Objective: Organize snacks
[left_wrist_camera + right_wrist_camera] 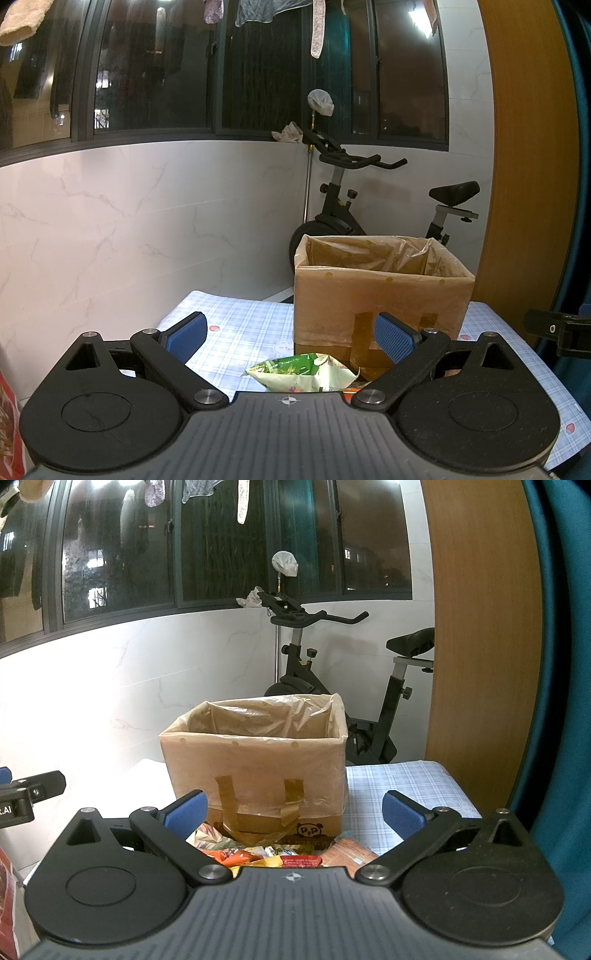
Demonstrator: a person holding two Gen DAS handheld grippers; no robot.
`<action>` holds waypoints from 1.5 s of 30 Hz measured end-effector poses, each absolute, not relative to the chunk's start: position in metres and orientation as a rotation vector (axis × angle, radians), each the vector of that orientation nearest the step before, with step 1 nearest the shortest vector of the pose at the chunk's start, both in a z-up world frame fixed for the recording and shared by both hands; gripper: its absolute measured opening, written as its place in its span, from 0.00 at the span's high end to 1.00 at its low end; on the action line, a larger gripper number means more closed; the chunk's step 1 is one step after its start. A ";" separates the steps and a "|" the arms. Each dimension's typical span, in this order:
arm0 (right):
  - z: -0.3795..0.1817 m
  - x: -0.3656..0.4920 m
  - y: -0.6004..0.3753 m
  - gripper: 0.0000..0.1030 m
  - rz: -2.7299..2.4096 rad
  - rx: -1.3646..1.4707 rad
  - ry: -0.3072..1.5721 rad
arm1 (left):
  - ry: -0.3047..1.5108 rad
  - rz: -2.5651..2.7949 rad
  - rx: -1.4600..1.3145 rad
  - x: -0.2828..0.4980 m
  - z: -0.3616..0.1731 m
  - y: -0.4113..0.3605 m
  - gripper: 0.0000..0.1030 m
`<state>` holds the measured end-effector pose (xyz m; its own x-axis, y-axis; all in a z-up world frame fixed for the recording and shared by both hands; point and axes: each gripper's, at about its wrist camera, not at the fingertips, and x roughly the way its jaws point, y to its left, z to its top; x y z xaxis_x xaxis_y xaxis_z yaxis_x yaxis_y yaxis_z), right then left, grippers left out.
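A cardboard box (380, 295) lined with a clear plastic bag stands on the checked tablecloth; it also shows in the right wrist view (255, 771). A green snack packet (303, 373) lies in front of the box, just below my open, empty left gripper (291, 339). In the right wrist view several snack packets (280, 856), orange, red and brown, lie at the box's foot, below my open, empty right gripper (293, 816). Each gripper hovers short of the box, apart from it.
The table (236, 325) stands by a white marble wall. An exercise bike (343, 199) stands behind the box. A wooden panel (476, 646) and a teal curtain are at right. A red bag (7, 424) sits at the far left edge.
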<state>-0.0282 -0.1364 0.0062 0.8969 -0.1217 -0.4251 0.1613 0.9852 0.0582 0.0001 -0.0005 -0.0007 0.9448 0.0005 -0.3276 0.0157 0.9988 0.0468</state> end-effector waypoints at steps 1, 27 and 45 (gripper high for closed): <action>0.006 -0.028 -0.136 0.00 -0.148 0.093 0.434 | 0.334 -0.007 0.049 0.000 -0.001 -0.001 0.04; 0.006 -0.020 -0.158 0.00 -0.107 0.133 0.388 | 0.404 0.021 0.019 0.019 -0.016 0.017 0.04; -0.049 0.027 -0.169 0.00 -0.044 0.160 0.404 | 0.474 0.050 -0.032 0.077 -0.058 0.045 0.05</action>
<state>0.0271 -0.1687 -0.0489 0.9188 -0.0107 -0.3945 0.0745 0.9864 0.1467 0.0770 0.0451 -0.0576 0.8886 0.0404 -0.4569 -0.0554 0.9983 -0.0195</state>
